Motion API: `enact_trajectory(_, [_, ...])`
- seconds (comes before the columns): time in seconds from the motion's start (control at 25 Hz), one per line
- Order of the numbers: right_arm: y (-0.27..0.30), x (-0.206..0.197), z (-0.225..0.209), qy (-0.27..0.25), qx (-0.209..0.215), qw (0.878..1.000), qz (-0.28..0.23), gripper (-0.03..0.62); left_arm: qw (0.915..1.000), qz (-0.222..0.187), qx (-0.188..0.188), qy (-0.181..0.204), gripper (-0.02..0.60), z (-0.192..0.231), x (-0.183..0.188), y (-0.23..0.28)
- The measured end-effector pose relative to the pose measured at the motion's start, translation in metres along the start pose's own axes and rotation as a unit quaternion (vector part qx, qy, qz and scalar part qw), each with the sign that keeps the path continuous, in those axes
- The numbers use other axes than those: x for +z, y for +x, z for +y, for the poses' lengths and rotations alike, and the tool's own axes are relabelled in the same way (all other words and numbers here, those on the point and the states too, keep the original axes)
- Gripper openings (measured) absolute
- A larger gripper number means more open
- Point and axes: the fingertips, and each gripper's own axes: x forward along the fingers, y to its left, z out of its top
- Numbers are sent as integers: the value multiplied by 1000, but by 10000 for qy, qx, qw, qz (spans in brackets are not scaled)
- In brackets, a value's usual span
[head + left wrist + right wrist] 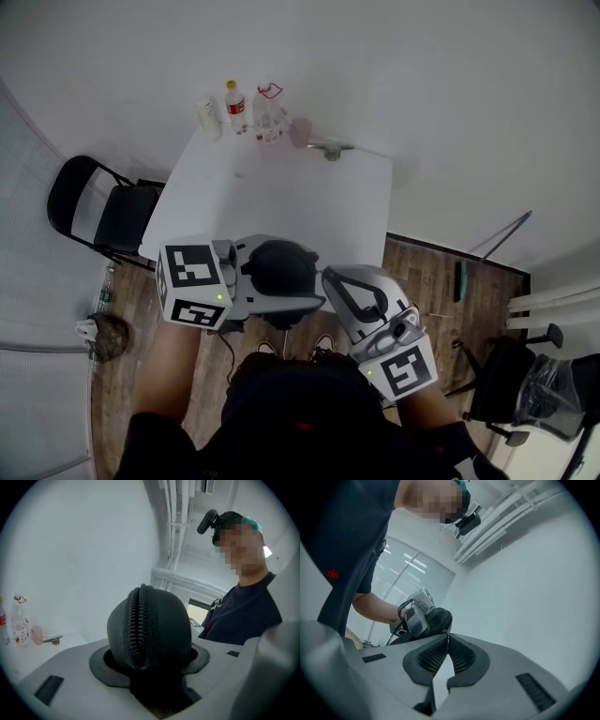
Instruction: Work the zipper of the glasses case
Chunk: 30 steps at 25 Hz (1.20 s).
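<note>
A black domed glasses case [286, 262] is held in the air in front of the person's body. My left gripper [272, 278] is shut on it, one jaw on each side. In the left gripper view the case [154, 620] bulges up between the grey pads [101, 665], and its closed zipper [137, 625] runs up the middle. My right gripper [325, 276] comes in from the right with its tips at the case's edge. In the right gripper view its jaws [448, 639] are shut, with a thin dark zipper pull [448, 633] pinched at the tips against the case [439, 618].
A white table [281, 187] stands beyond the grippers, with bottles [236, 105] and a small cup [300, 131] at its far edge. A black chair [103, 211] sits to its left and another chair [506, 375] at the right. The floor is wood.
</note>
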Motion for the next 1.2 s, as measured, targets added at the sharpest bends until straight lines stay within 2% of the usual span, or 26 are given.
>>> enact_trajectory(0.2, [-1, 1, -1, 38, 22, 10000, -14, 18, 9994, 332, -113, 82, 267, -4, -19, 8])
enact_trajectory(0.4, [1, -2, 0, 76, 43, 10000, 7, 18, 9970, 715, -74, 287, 267, -1, -31, 9])
enact_trajectory(0.52, [2, -3, 1, 28, 105, 9999, 16, 18, 9936, 1032, -274, 357, 267, -3, -42, 10])
enact_trajectory(0.68, [5, -4, 6, 0, 242, 9997, 37, 20, 9864, 1507, -515, 412, 267, -7, -59, 10])
enact_trajectory(0.84, [6, -6, 8, 4, 327, 9994, 60, 19, 9804, 1836, -534, 474, 267, -5, -68, 10])
enact_trajectory(0.96, [5, -8, 11, -29, 384, 9992, 104, 20, 9729, 2178, -484, 608, 267, -4, -78, 11])
enact_trajectory(1.08, [6, -9, 16, -42, 485, 9987, 156, 20, 9663, 2427, -589, 630, 267, -7, -87, 8])
enact_trajectory(1.2, [7, -12, 21, -108, 642, 9976, 231, 20, 9557, 2793, -602, 712, 267, -6, -97, 4])
